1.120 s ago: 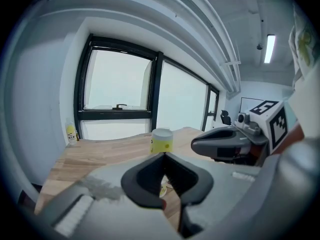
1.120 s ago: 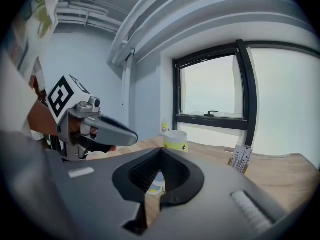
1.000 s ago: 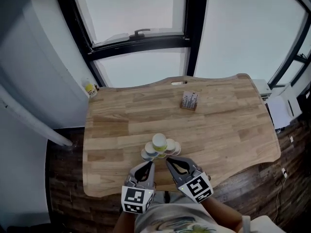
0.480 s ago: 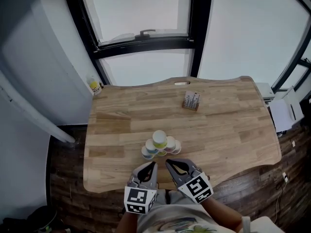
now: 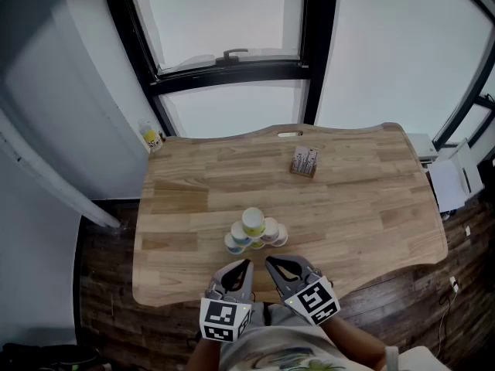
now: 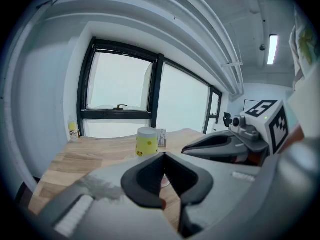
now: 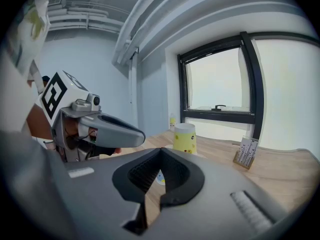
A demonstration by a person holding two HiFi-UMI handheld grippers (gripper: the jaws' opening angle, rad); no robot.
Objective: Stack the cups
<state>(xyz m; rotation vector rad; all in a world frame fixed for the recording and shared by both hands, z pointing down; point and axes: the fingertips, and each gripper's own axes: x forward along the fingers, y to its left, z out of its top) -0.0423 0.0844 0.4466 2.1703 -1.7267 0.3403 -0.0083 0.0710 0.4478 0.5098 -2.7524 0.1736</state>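
Cups (image 5: 255,233) in small pyramid on wooden table (image 5: 363,207), close to front edge; yellow cup (image 5: 253,222) on top.

Left gripper (image 5: 246,263): jaws pressed together, nothing between. Right gripper (image 5: 269,260): jaws pressed together too, also empty.

Both tips side by side, pointing at pyramid from near side, just before it, not touching. In both gripper views yellow cup (image 6: 146,141) stands just beyond closed tips.

Card holder (image 5: 304,161) farther back, well apart from the cups.

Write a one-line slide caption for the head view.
Shut, empty grey left gripper and right gripper face a stack of pale paper cups on a light wooden table.
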